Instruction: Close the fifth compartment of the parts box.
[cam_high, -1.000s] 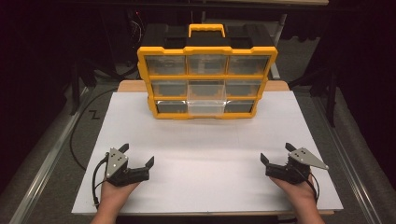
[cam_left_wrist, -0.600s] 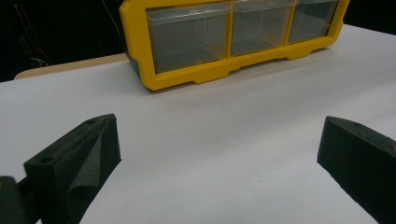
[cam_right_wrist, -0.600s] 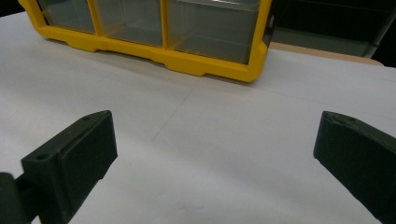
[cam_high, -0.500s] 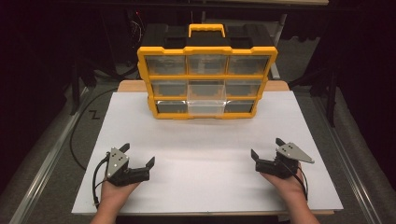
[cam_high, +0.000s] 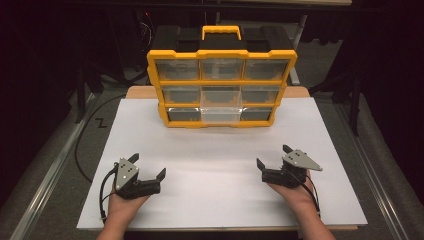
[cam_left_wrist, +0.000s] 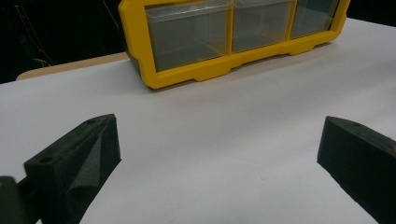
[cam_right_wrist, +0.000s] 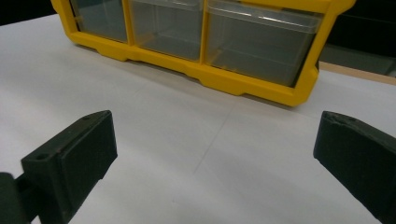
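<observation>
High view: both hand-held grippers, left (cam_high: 148, 169) & right (cam_high: 272, 157), agape nr organizer (cam_high: 222, 85).

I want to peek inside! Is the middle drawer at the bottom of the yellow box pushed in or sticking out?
Sticking out a little. In the high view the bottom middle drawer juts forward past the yellow box, while its neighbours sit flush.

My wooden table (cam_high: 137, 92) carries a white sheet (cam_high: 215, 150), with the yellow drawer organizer (cam_high: 221, 87) standing at its far edge.

Yellow organizer (cam_high: 221, 89) (clear drawers) on white sheet (cam_high: 220, 170)
</observation>
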